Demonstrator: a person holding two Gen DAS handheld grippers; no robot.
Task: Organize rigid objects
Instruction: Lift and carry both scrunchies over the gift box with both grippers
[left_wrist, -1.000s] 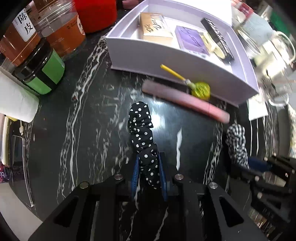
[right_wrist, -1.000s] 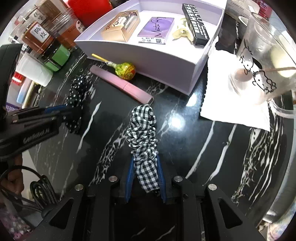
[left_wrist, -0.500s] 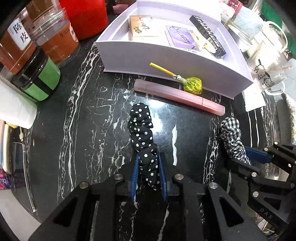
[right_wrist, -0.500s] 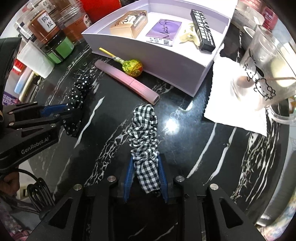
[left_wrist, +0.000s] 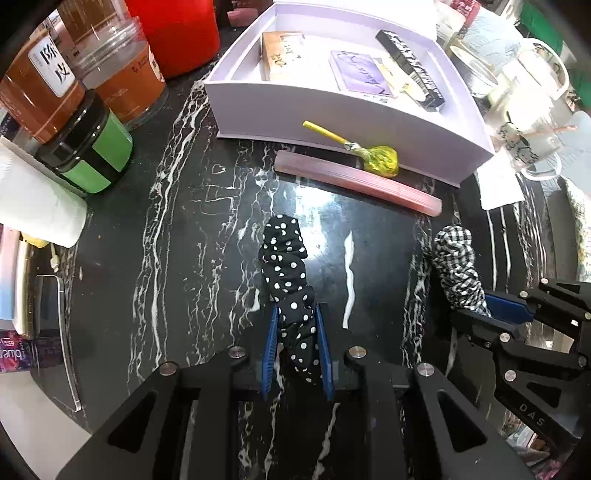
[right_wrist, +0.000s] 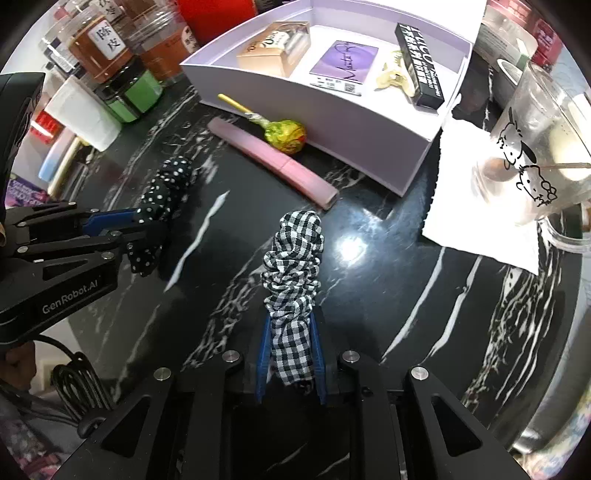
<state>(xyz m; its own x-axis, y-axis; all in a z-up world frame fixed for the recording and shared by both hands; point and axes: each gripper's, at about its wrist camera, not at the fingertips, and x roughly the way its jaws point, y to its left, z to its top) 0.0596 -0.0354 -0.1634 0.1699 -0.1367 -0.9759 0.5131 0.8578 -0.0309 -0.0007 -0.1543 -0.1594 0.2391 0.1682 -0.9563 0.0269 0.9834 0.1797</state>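
Note:
My left gripper is shut on a black scrunchie with white dots, which sticks out past the fingertips over the black marble top. To its right, my right gripper has its jaws closing on a black-and-white checked scrunchie, and the pads press on it. Each view shows the other gripper too: the right gripper with the checked scrunchie, and the left gripper with the dotted scrunchie. Ahead stands a lavender tray holding small boxes and a black tube.
A yellow lollipop and a long pink case lie against the tray's front wall. Jars, one of them green-labelled, and a paper roll crowd the left. At right are a white napkin and a printed glass cup.
The right gripper has shifted a little across the table with the checked scrunchie. The left gripper has stayed put with the dotted scrunchie still in its grip.

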